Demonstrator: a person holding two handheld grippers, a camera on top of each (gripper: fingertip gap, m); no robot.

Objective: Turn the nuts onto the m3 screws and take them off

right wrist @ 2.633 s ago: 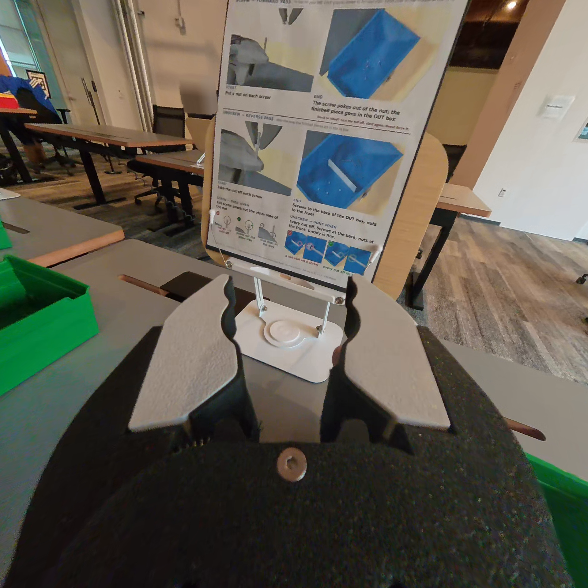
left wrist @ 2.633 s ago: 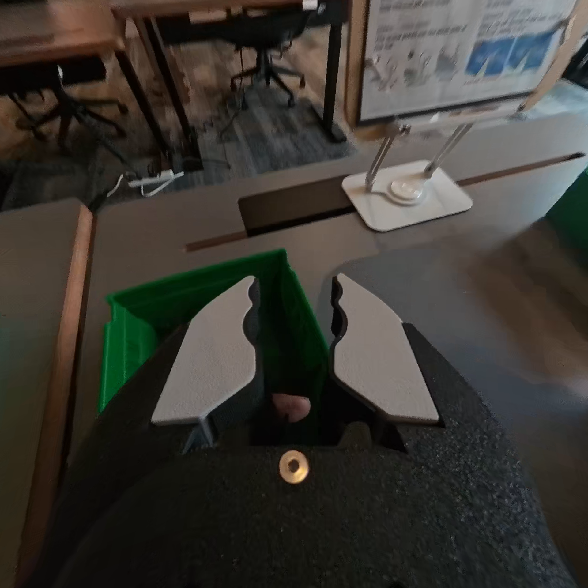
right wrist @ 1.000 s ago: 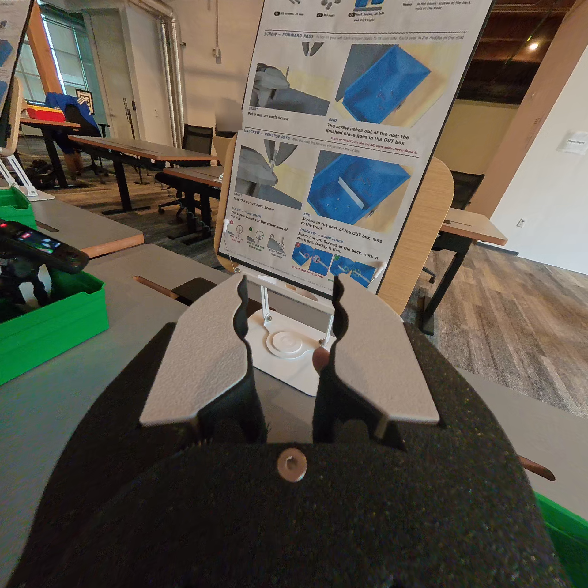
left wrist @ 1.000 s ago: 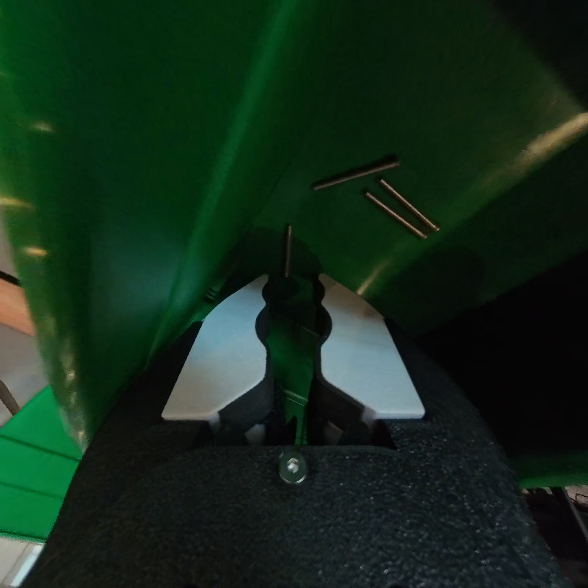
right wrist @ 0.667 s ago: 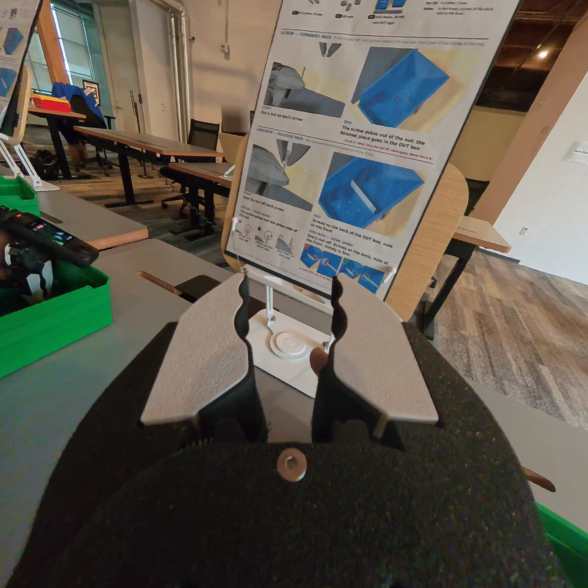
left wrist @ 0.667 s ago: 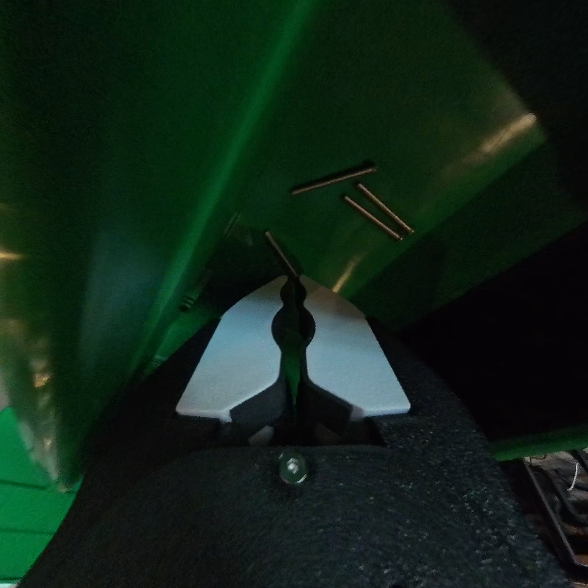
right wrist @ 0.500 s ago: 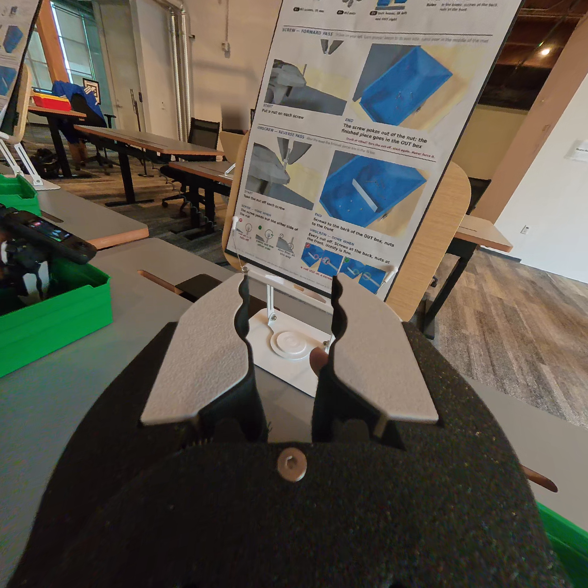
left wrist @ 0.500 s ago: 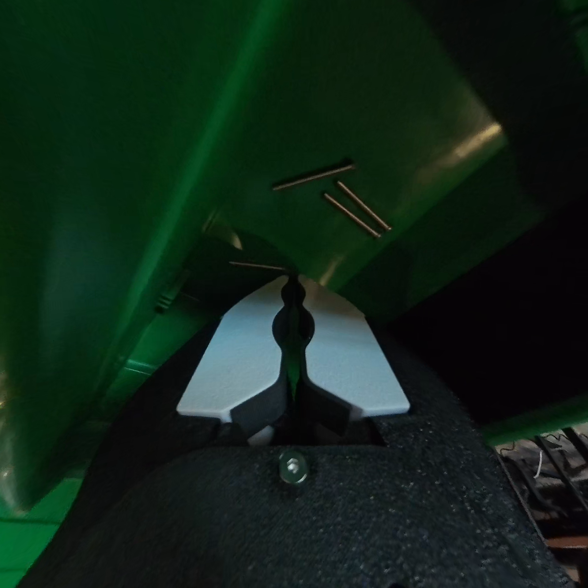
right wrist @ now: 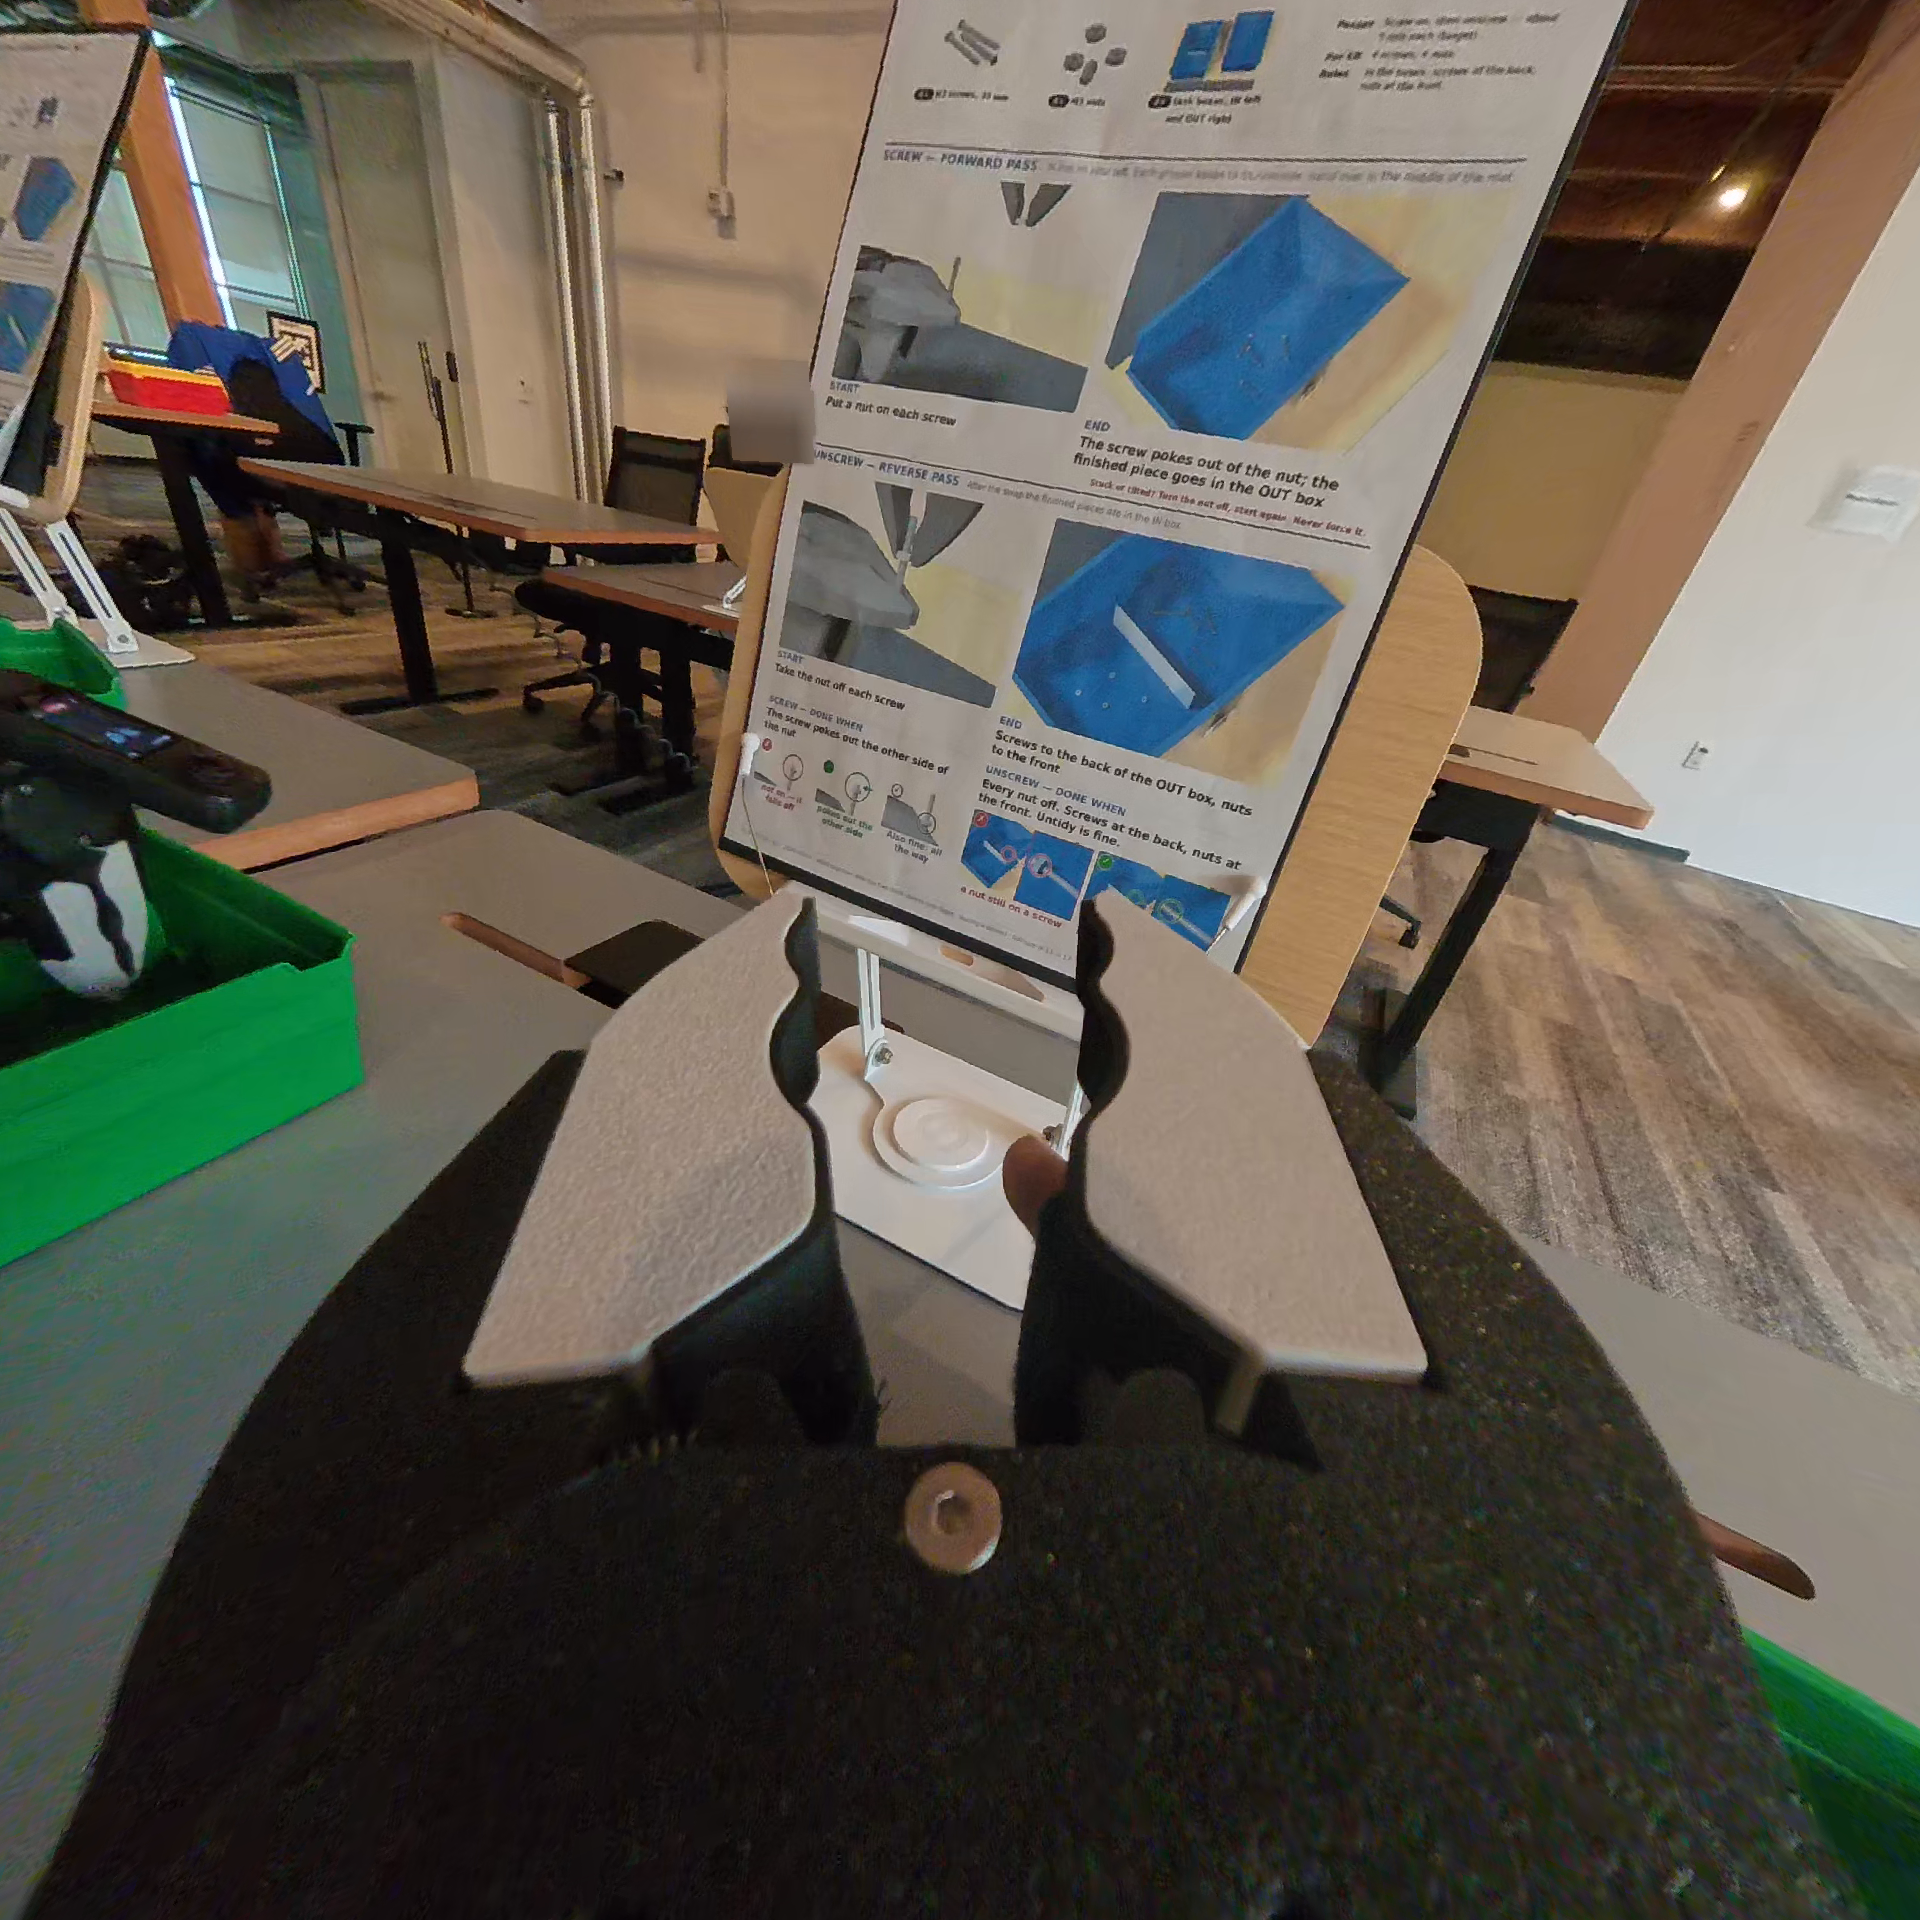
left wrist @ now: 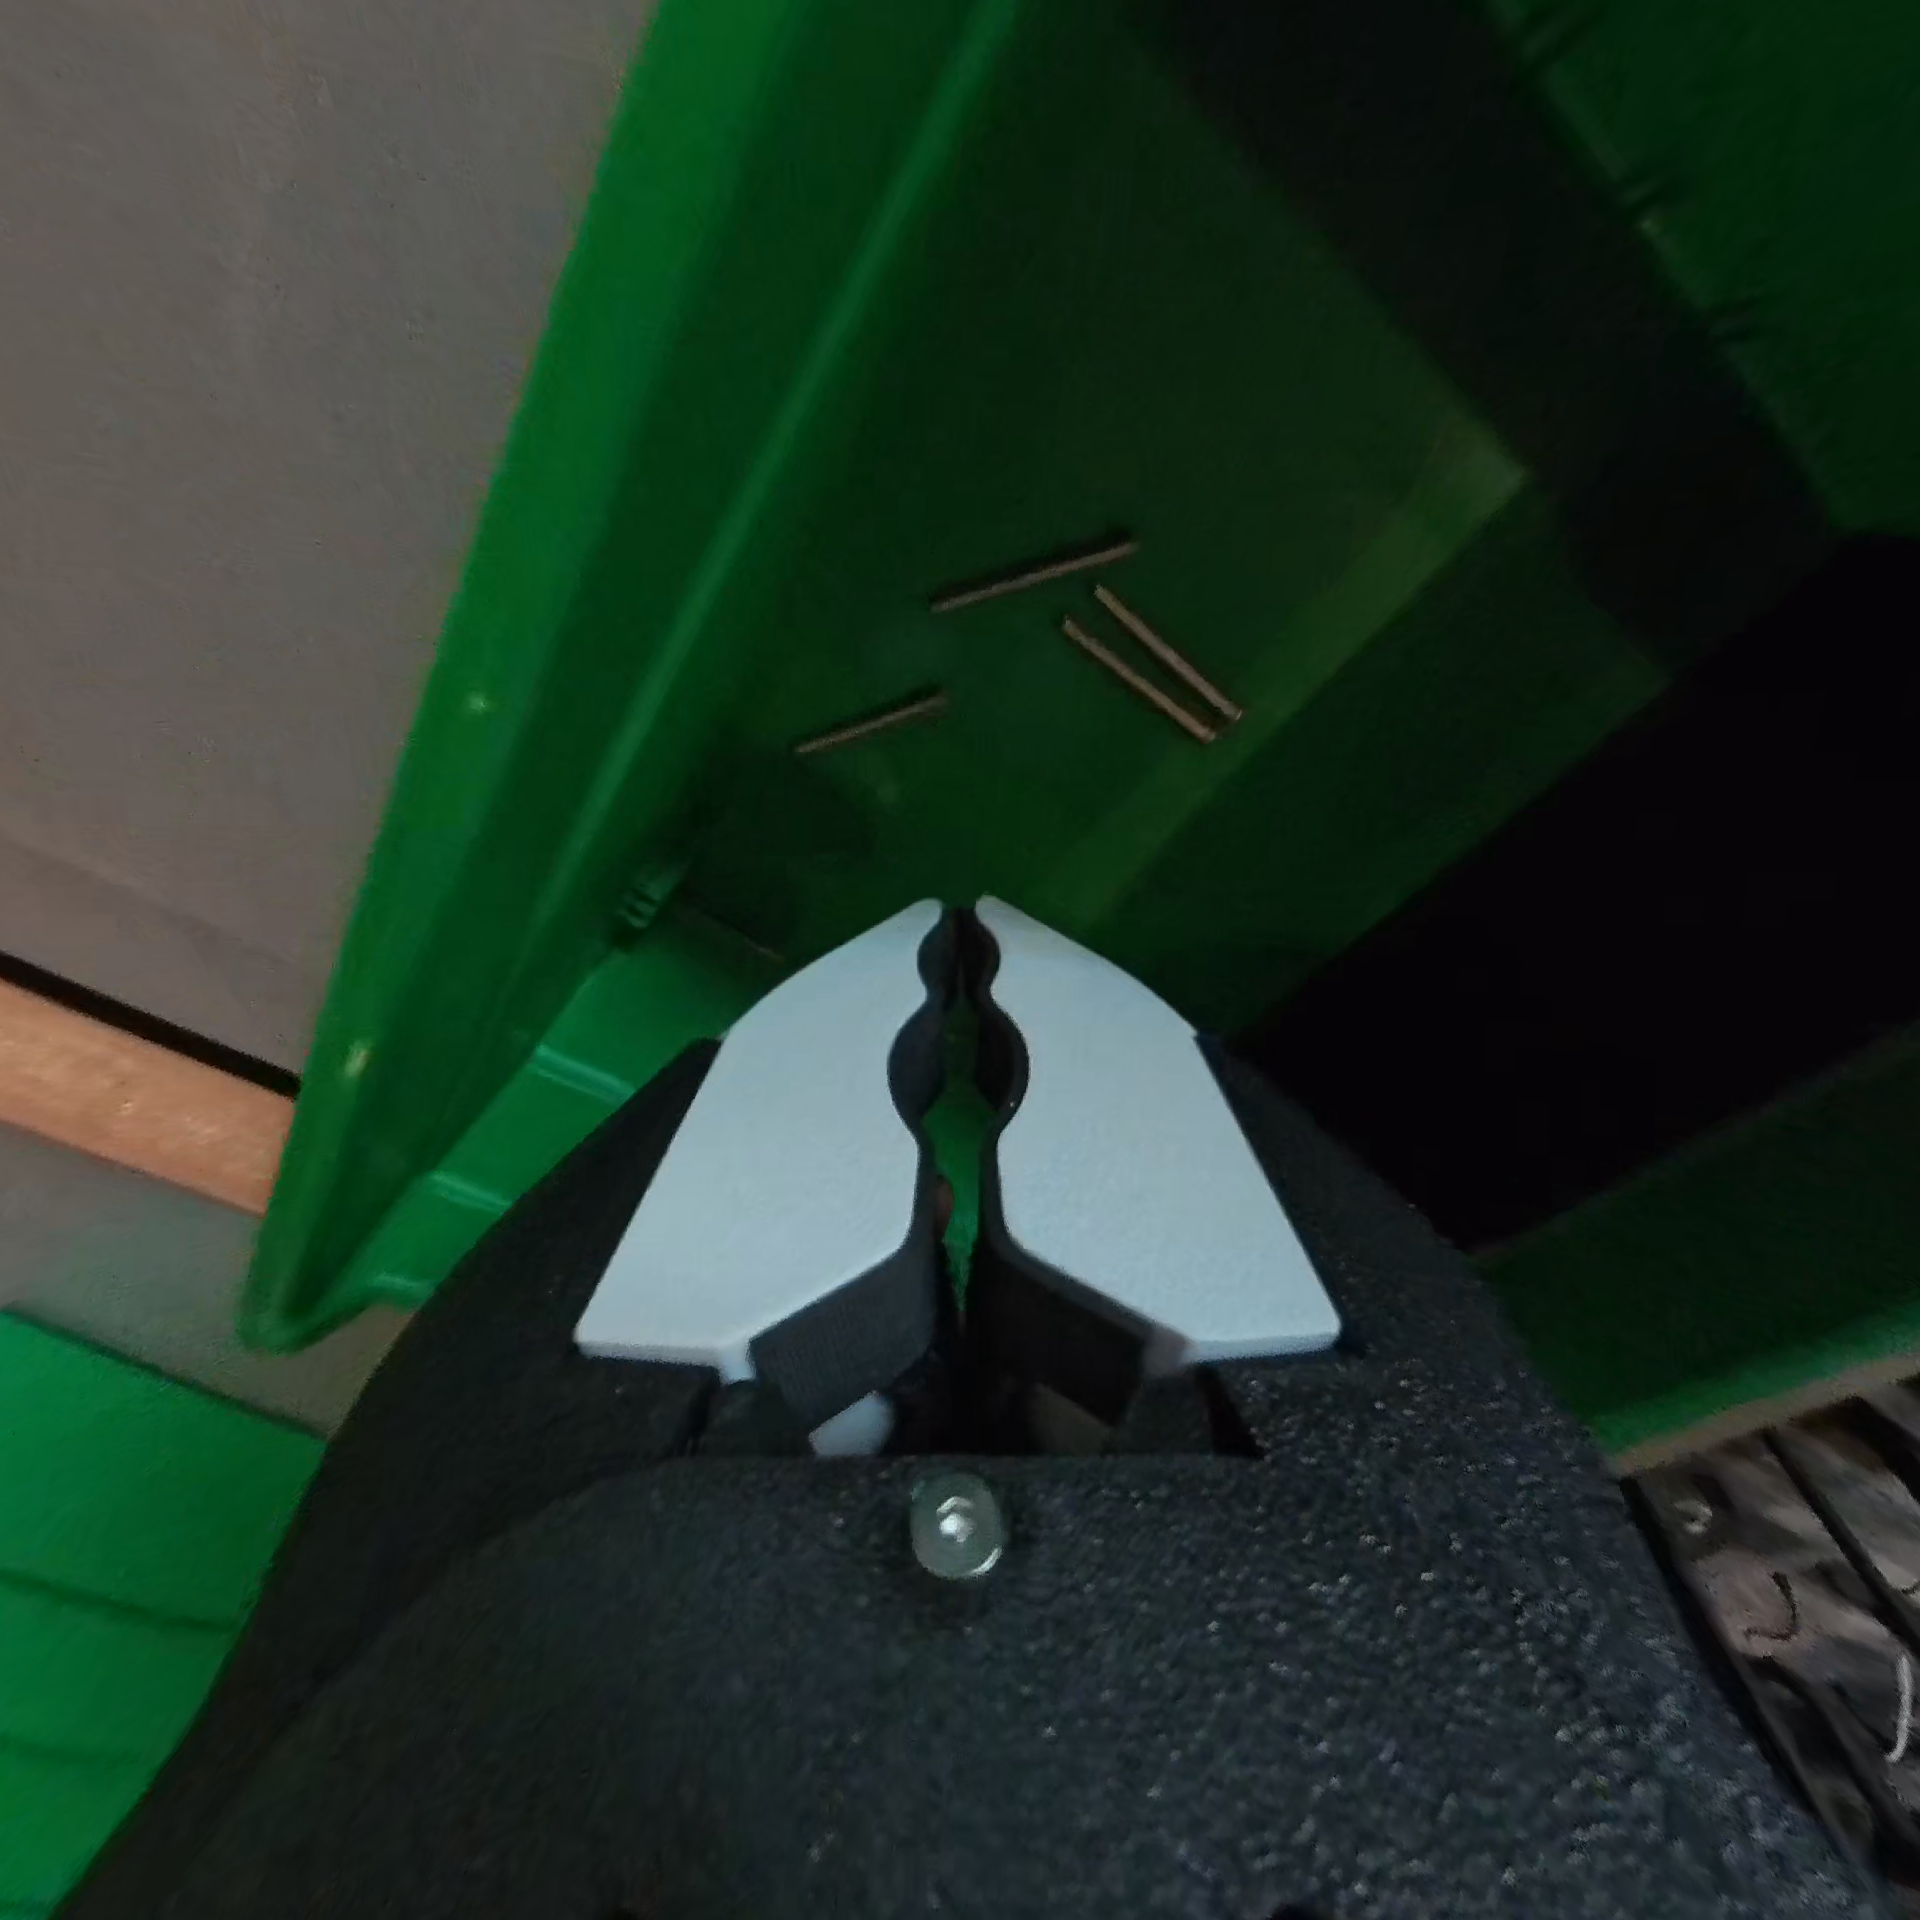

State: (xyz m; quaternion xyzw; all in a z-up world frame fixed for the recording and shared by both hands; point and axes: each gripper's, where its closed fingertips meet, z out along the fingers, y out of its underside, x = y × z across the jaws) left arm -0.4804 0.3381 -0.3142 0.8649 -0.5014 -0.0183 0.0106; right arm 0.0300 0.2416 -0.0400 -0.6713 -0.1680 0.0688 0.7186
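In the left wrist view my left gripper is shut inside a green bin, tips just above its floor. I see nothing between the pads. Several thin screws lie on the bin floor: one a little ahead and left of the tips, one farther off, and a pair to the right. In the right wrist view my right gripper is open and empty above the grey table. The left gripper shows there at the far left, reaching down into the green bin.
An instruction sheet on a wooden board stands on a white stand base straight ahead of the right gripper. Another green bin edge lies at the lower right. Desks and chairs stand beyond the table. There is about 60 centimetres between the tips of the two grippers.
The left gripper dropped into the bin and shut around a screw. The screw swung sideways out of the tips and now lies on the bin floor. The left gripper drew back. The right gripper barely moved.
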